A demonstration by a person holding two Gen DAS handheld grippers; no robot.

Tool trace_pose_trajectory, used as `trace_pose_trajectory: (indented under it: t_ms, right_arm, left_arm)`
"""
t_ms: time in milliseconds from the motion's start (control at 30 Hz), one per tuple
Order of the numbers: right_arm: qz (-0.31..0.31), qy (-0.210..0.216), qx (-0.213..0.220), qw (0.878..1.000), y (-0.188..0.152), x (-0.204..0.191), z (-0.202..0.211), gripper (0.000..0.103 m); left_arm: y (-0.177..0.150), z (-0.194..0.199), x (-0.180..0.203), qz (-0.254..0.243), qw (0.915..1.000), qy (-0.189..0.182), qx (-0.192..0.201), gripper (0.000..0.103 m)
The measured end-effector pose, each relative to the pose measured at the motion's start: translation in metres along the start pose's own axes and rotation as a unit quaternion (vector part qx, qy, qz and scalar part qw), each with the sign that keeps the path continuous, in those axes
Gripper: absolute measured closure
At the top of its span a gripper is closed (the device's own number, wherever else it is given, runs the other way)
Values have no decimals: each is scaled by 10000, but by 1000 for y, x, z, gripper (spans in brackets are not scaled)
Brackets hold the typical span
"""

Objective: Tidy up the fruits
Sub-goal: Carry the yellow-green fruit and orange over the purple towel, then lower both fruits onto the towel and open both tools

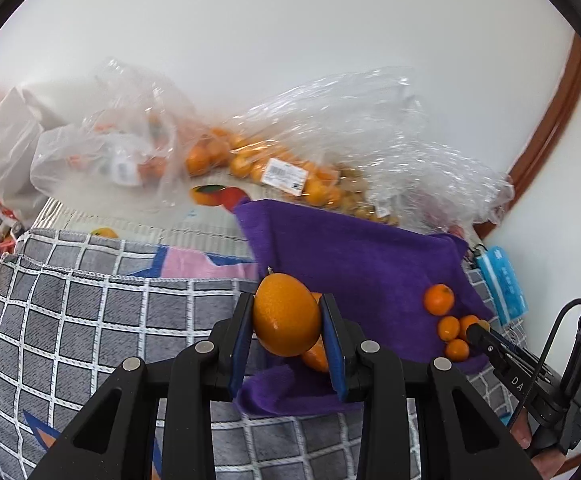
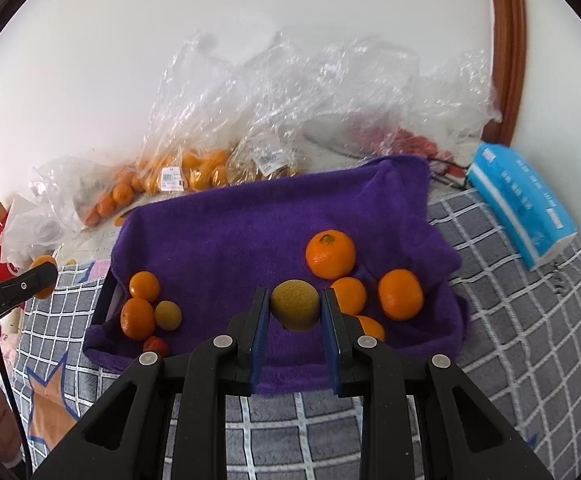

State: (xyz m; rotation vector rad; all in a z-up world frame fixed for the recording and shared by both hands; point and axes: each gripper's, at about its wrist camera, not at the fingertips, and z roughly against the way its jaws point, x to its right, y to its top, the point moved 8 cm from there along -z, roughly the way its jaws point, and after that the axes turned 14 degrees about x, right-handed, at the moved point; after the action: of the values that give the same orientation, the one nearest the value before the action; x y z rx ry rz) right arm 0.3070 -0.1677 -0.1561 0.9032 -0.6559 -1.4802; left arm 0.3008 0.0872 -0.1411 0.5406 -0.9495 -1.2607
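My left gripper point(image 1: 287, 316) is shut on an oval orange kumquat point(image 1: 286, 314), held above the near edge of a purple towel point(image 1: 354, 248). My right gripper point(image 2: 295, 307) is shut on a round yellow-brown fruit point(image 2: 294, 310) over the same purple towel point(image 2: 258, 224). On that towel lie several small oranges, the largest point(image 2: 330, 254) to the right, and a left group with another yellow-brown fruit point(image 2: 168, 315) and a small red fruit point(image 2: 155, 345). The right gripper's tip shows among oranges point(image 1: 439, 299) at the right of the left wrist view.
Clear plastic bags of oranges point(image 2: 194, 172) and small fruit point(image 1: 314, 176) lie behind the towel against the white wall. A grey checked cloth point(image 1: 90, 320) covers the surface. A blue tissue pack point(image 2: 522, 208) lies at the right. A wooden frame point(image 2: 508, 52) rises at the right.
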Motion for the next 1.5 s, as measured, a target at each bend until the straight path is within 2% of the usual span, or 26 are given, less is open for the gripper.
trace_pose_trajectory:
  t_ms: [167, 467, 867, 967, 1267, 1500]
  right_arm:
    - [85, 150, -216, 9996, -15, -12, -19, 78]
    - [176, 298, -640, 9973, -46, -20, -44, 78]
    - [290, 484, -618, 9965, -44, -21, -38, 77]
    - [277, 474, -532, 9971, -40, -17, -31, 74]
    - [47, 188, -217, 9996, -21, 21, -8, 74]
    - [-167, -10, -122, 9998, -18, 48, 0, 74]
  left_arm:
    - [-4, -11, -6, 75, 9999, -37, -95, 72]
    - [-16, -29, 7, 27, 9995, -178, -269, 72]
    - [-26, -40, 33, -67, 9981, -448, -428, 72]
    - [-32, -44, 46, -104, 9968, -594, -515, 72]
    - [-44, -53, 84, -341, 9933, -852, -705, 72]
    - [-62, -63, 101, -620, 9910, -804, -873, 72]
